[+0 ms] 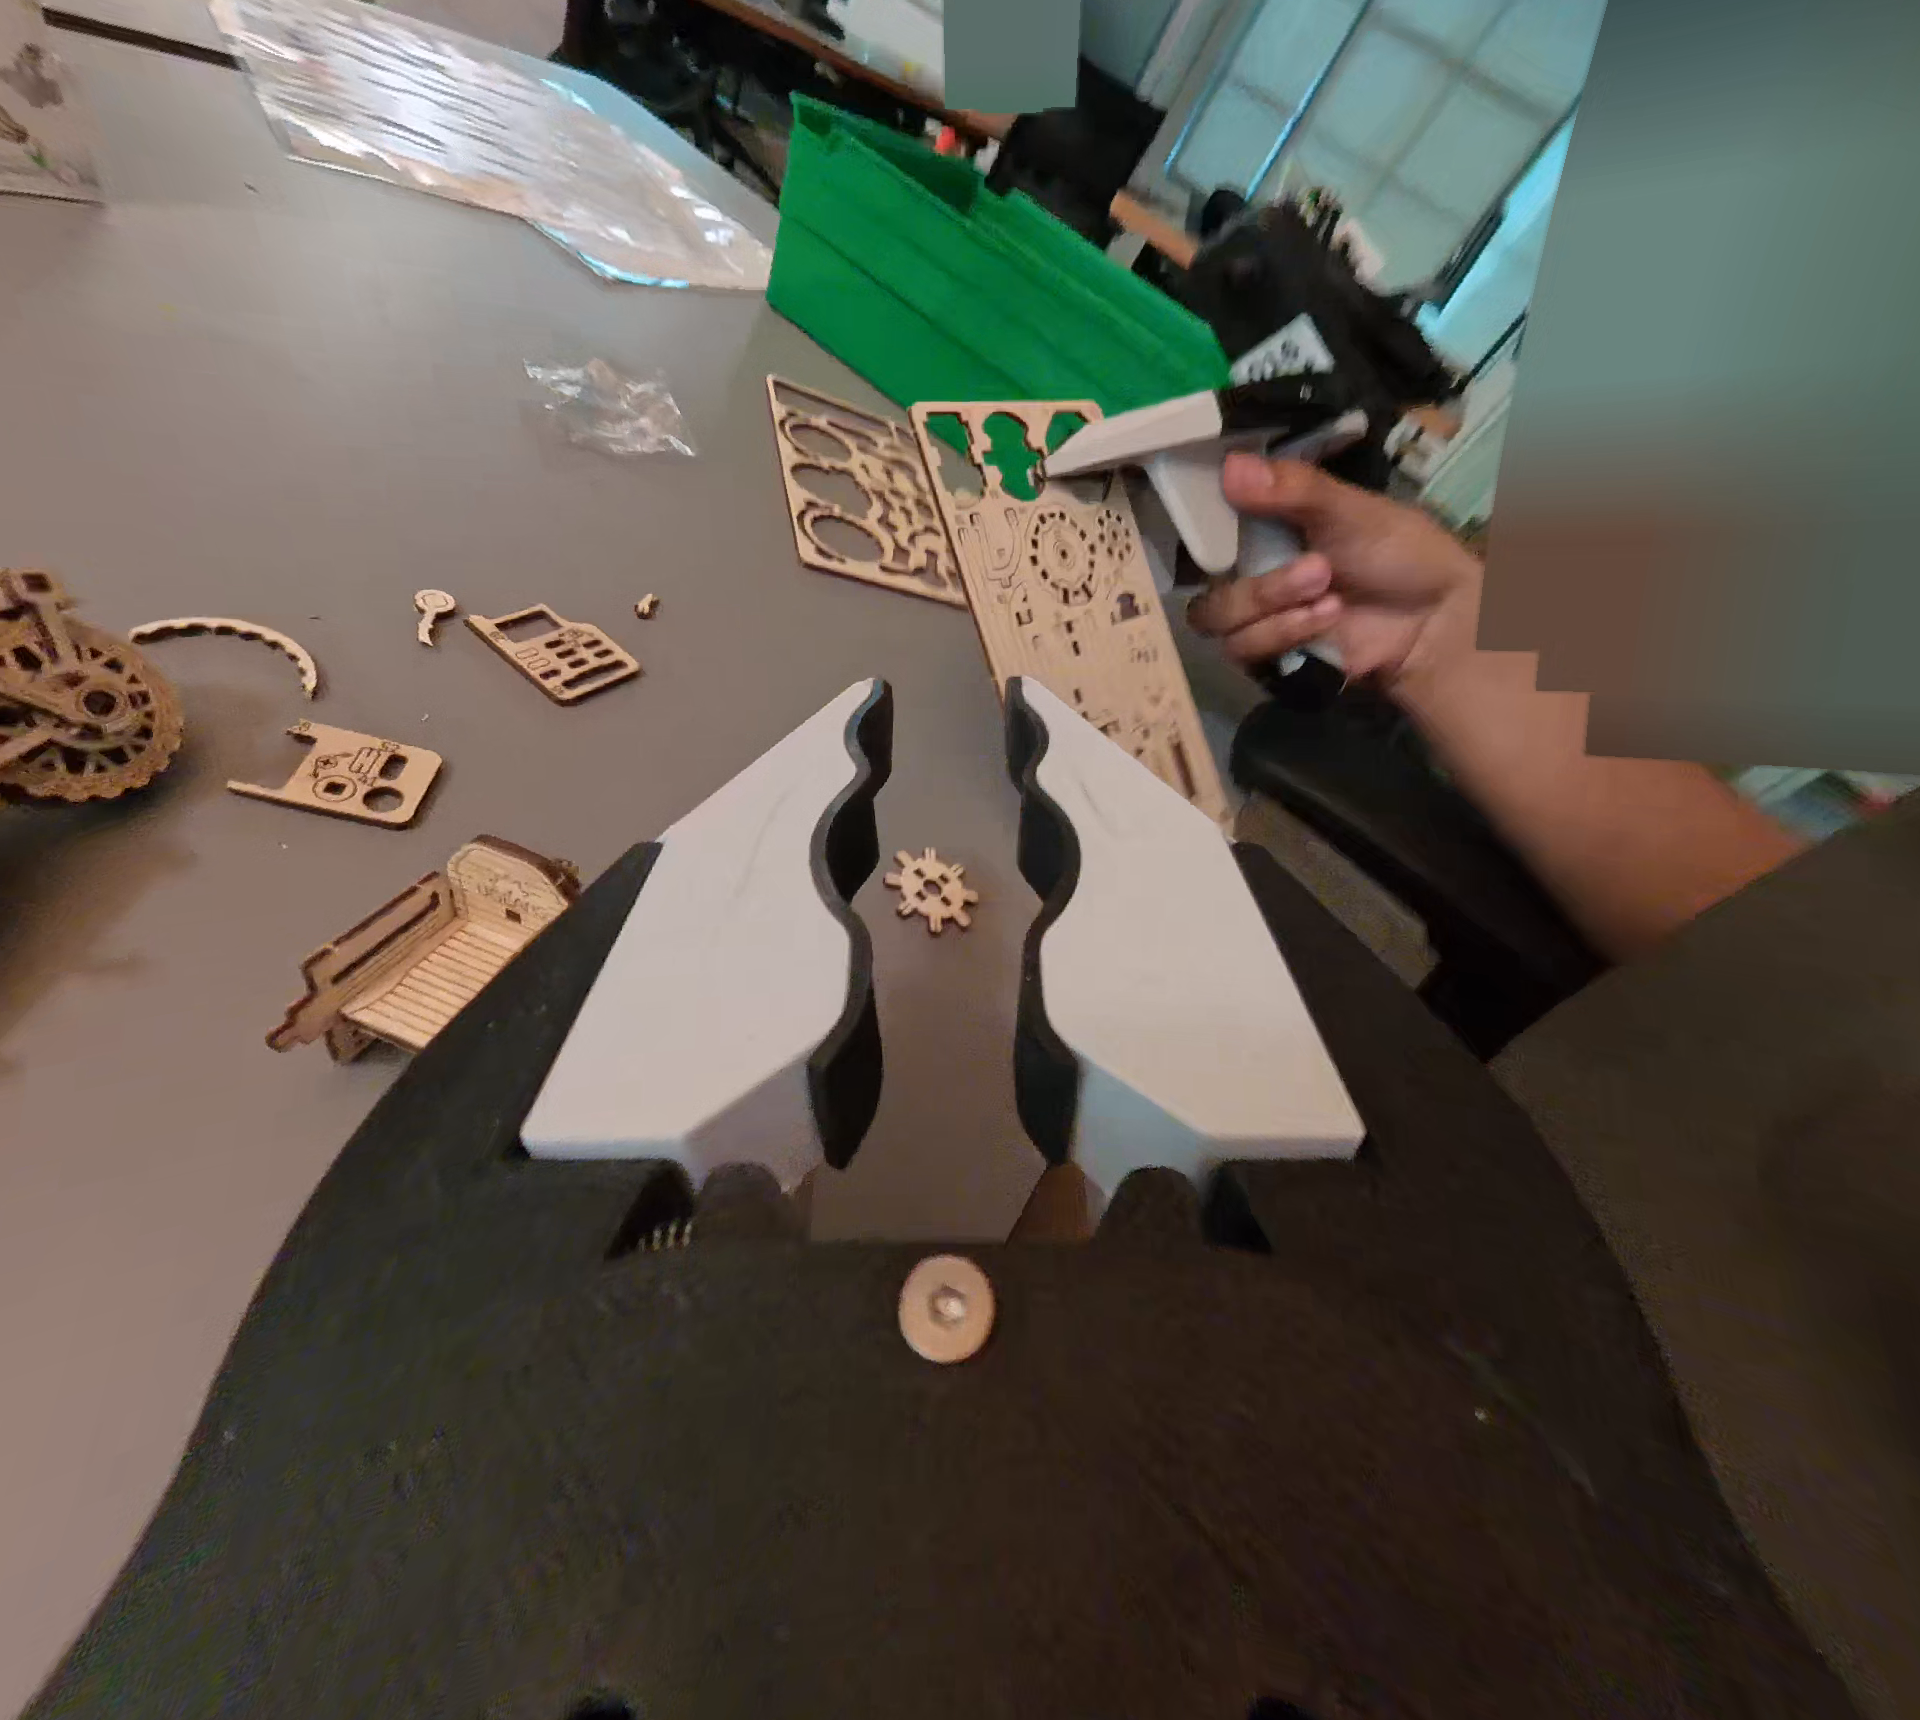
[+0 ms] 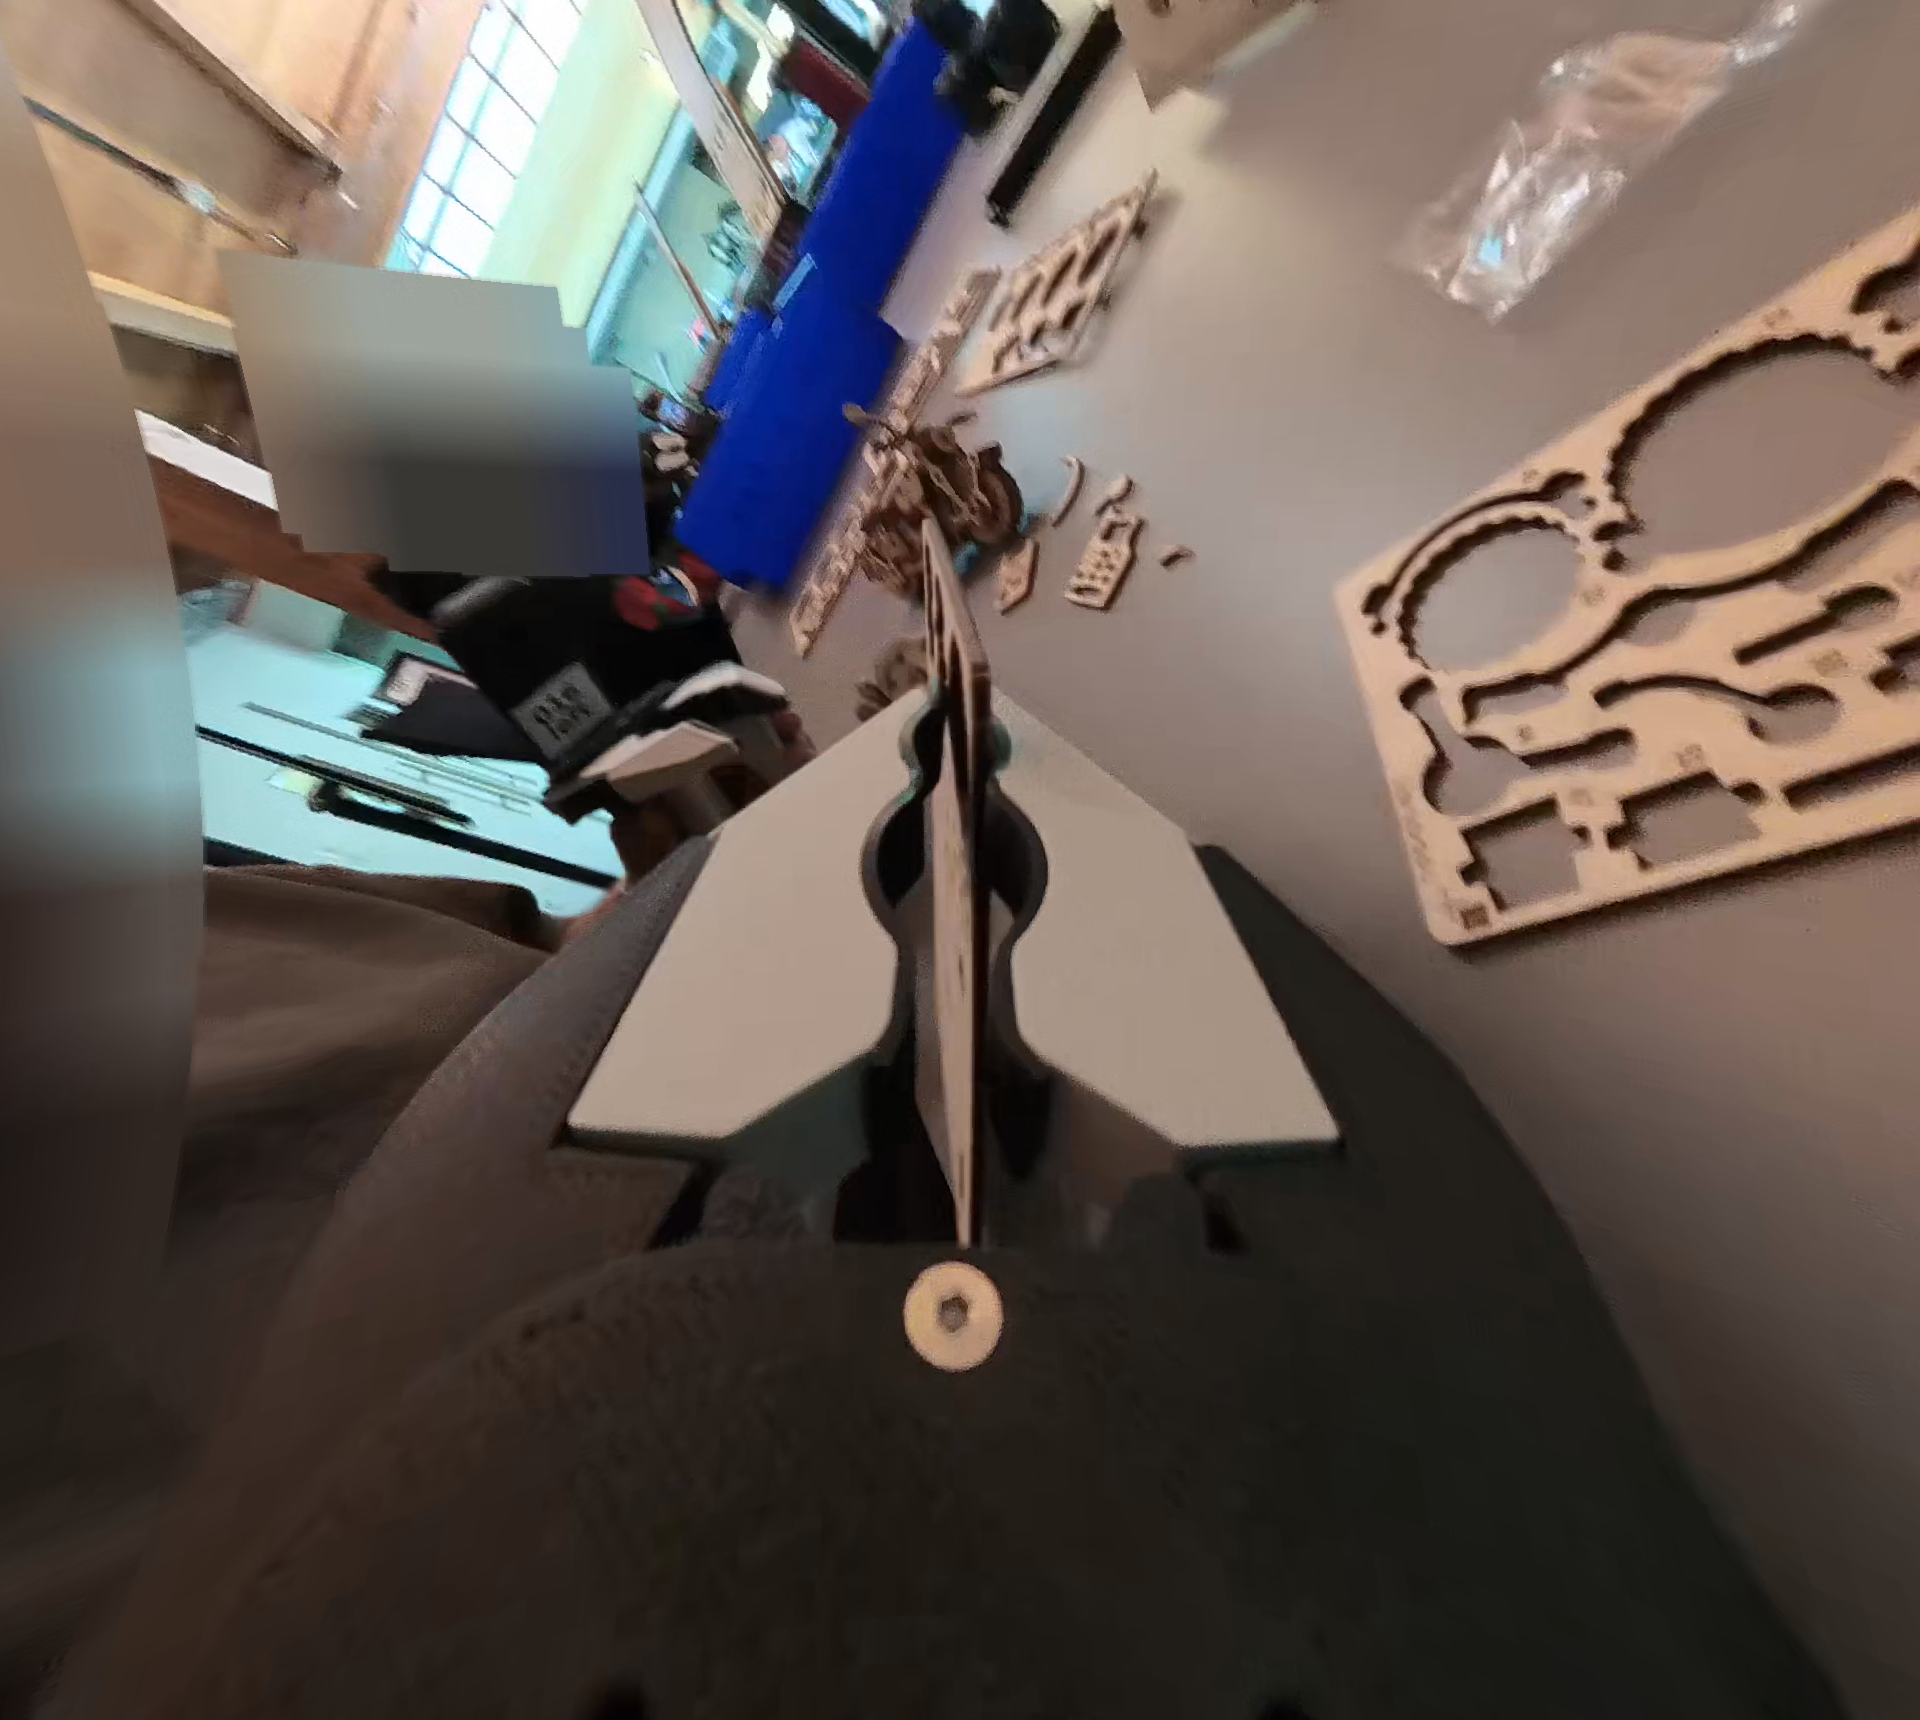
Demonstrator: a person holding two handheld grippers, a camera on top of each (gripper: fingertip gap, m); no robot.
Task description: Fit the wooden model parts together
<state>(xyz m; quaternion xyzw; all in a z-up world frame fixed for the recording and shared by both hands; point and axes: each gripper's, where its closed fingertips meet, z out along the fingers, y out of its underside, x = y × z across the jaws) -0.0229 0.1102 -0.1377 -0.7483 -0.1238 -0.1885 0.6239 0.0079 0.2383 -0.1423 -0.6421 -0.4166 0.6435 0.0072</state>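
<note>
The left claw [image 1: 945, 714] hangs over the grey counter [image 1: 312, 382] with its fingers spread and nothing between them; a small loose wooden gear [image 1: 931, 889] lies on the counter in the gap below. The right claw [image 2: 951, 714] is closed on a wooden parts sheet [image 2: 954, 943], seen edge-on in its own view. From the left wrist view that same sheet [image 1: 1070, 590] is held tilted up over the counter's right edge, gripped near its top corner, where several cut-outs are already empty while gears and other pieces lower down remain in place.

Judging by the layout, the work is partway along. A partly built geared assembly [image 1: 73, 694] sits at the counter's left edge, and a small finished bench-like subassembly [image 1: 436, 943] stands near the left claw. Loose punched-out pieces lie between them: a curved toothed strip [image 1: 239, 636], a slotted plate [image 1: 556, 652], a plate with round holes [image 1: 348, 777] and a small hooked piece [image 1: 431, 610]. A second sheet [image 1: 862, 496], almost entirely emptied, lies flat beside the held one, in front of a green box [image 1: 935, 268]. A clear plastic bag [image 1: 613, 408] rests farther back.

What remains, it seems, is to free more pieces from the held sheet and join them, along with the loose ones, to the geared assembly.
</note>
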